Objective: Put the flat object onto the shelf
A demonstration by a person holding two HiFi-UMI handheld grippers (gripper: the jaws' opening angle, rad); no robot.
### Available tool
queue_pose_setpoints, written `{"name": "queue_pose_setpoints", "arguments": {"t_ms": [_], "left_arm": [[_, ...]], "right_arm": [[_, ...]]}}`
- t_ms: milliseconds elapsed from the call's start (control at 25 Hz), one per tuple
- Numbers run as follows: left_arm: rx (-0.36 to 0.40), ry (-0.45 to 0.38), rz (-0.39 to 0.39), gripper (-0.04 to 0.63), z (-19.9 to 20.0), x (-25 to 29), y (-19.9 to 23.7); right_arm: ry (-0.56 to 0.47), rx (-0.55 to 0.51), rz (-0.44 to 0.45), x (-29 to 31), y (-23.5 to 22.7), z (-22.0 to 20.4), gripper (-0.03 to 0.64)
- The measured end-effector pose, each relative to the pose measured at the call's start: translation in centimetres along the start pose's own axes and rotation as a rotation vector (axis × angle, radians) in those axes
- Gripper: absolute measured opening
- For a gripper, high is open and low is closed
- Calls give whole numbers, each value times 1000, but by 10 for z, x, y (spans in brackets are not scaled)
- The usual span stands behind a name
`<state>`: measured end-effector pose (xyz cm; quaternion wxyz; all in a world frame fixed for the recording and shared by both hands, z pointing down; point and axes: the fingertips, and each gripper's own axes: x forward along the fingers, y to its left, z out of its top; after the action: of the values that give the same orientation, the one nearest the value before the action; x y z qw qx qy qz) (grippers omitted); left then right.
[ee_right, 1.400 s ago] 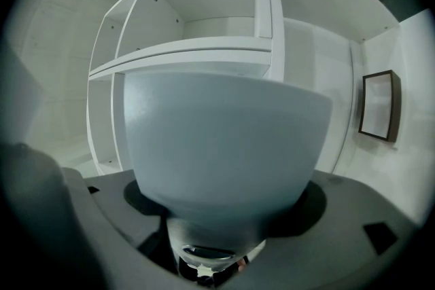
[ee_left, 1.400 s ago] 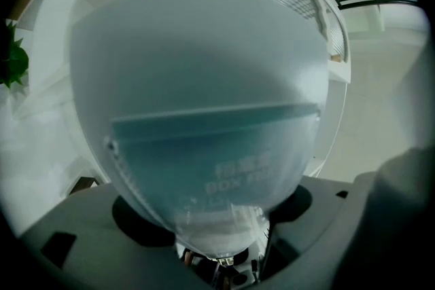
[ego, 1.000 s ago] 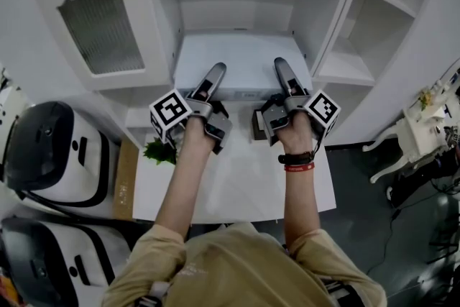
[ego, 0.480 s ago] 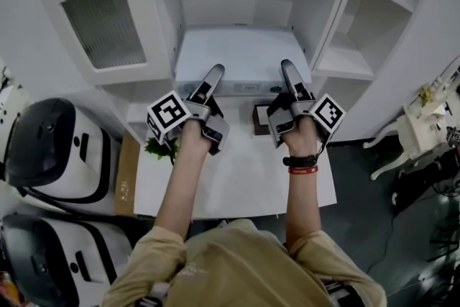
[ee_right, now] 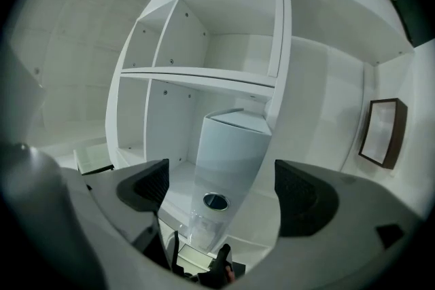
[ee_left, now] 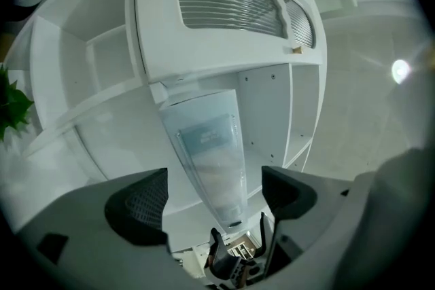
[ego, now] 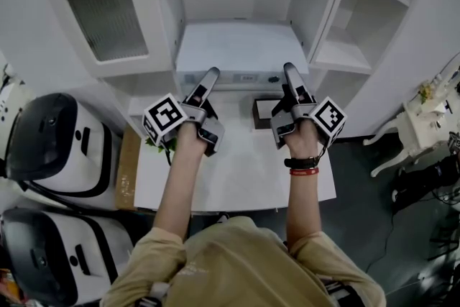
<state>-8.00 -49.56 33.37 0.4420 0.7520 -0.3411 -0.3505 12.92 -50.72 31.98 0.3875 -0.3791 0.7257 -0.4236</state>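
The flat white object (ego: 236,47) lies on the lower shelf of the white cabinet (ego: 165,3), its front edge with small sockets facing me. My left gripper (ego: 210,74) reaches that front edge at its left part and my right gripper (ego: 290,70) at its right part. In the left gripper view the object (ee_left: 212,159) runs edge-on between the jaws of that gripper (ee_left: 214,197), with a gap at each pad. The right gripper view shows the same: the object (ee_right: 228,146) stands between the spread jaws of that gripper (ee_right: 221,190), touching neither pad.
A small dark-framed picture (ego: 262,113) lies on the white table (ego: 237,169) by the right gripper. A green plant (ego: 157,146) sits at the table's left. The ribbed-glass cabinet door (ego: 108,18) stands open at left. Side shelves (ego: 352,47) are at right.
Both grippers have drawn back from over the flat object to its front edge. The object now sits a little deeper in the shelf.
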Motion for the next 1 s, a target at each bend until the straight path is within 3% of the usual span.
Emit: {"name": "queue_pose_setpoints", "arguments": {"t_ms": [360,1000], "left_arm": [[61,3,38,425,-13,-29,0],[410,29,102,423,-41,-54,-15]], "right_arm": [[41,-71,-13,-29,-5,-16,476],[104,-545,-124,-67,-7,-33,472]]}}
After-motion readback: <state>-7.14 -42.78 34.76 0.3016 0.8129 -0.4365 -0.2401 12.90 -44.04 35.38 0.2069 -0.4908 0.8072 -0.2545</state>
